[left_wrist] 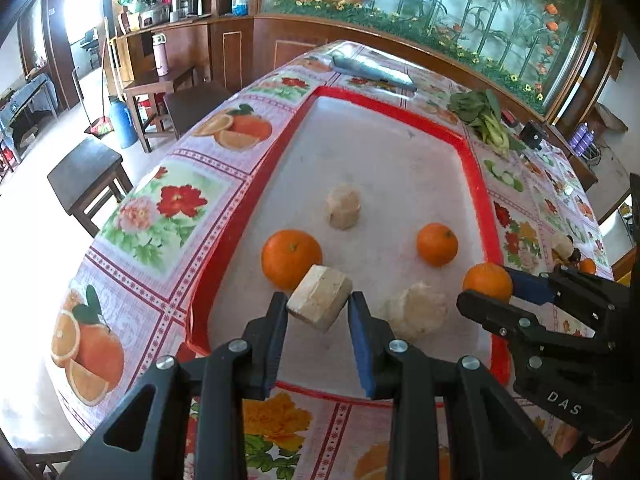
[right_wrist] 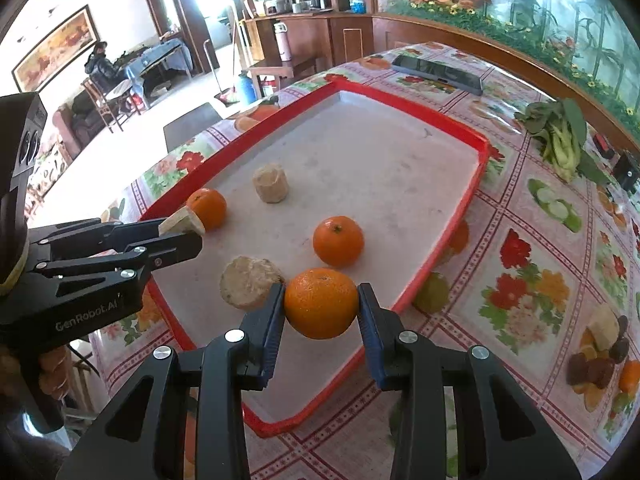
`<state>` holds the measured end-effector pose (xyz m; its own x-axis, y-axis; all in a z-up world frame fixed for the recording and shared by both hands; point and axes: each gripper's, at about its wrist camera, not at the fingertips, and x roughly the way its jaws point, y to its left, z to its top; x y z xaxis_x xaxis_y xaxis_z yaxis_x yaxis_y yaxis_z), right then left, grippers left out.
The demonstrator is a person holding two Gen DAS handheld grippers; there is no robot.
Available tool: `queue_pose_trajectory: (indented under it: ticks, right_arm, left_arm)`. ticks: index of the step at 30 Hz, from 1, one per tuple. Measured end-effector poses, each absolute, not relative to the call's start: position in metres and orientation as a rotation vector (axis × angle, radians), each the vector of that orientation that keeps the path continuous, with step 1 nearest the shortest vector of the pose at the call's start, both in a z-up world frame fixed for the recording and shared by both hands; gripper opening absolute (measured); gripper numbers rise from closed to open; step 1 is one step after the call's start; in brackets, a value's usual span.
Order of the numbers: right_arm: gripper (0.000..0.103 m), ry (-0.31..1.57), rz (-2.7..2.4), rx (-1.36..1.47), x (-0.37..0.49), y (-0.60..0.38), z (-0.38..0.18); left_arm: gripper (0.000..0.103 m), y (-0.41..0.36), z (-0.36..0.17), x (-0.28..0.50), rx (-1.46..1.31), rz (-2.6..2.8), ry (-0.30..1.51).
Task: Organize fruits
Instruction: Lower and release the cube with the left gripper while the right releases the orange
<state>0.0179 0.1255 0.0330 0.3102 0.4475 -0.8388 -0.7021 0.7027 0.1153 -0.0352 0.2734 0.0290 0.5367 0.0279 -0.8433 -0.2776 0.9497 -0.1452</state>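
A red-rimmed tray (left_wrist: 478, 160) (right_wrist: 482, 156) lies on the flowered tablecloth. My left gripper (left_wrist: 319, 306) (right_wrist: 182, 226) is shut on a pale peeled chunk (left_wrist: 320, 302) (right_wrist: 180, 220) above the tray's near left part. My right gripper (right_wrist: 321, 304) (left_wrist: 490, 288) is shut on an orange (right_wrist: 321, 303) (left_wrist: 488, 282) over the tray's near right edge. On the tray rest two more oranges (left_wrist: 291, 258) (left_wrist: 437, 244) (right_wrist: 207, 207) (right_wrist: 338, 241) and two pale chunks (left_wrist: 343, 206) (left_wrist: 418, 312) (right_wrist: 271, 182) (right_wrist: 249, 282).
A phone (right_wrist: 438, 69) lies on the far part of the table. Leafy greens (right_wrist: 560, 136) and a small black box (right_wrist: 626, 174) sit to the right. Dark fruits and a pale piece (right_wrist: 600, 352) lie near the table's right edge. Stools (left_wrist: 90, 176) stand left of the table.
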Motion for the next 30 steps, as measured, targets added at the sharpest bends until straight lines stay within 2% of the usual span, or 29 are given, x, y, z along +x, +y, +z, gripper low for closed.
queue_pose_trajectory:
  ticks: [19, 20, 26, 30]
  right_arm:
    - [0.035, 1.032, 0.768, -0.302, 0.024, 0.128, 0.018]
    - [0.036, 1.032, 0.766, -0.301, 0.024, 0.128, 0.018]
    - [0.041, 1.026, 0.766, -0.308, 0.020, 0.129, 0.020]
    - [0.041, 1.023, 0.764, -0.294, 0.017, 0.125, 0.024]
  left_arm:
    - [0.034, 0.269, 0.015, -0.025, -0.267, 0.177, 1.036]
    - [0.035, 0.269, 0.015, -0.024, -0.263, 0.178, 1.037]
    - [0.060, 0.263, 0.017, -0.027, -0.226, 0.205, 1.030]
    - [0.062, 0.263, 0.019, -0.030, -0.235, 0.217, 1.031]
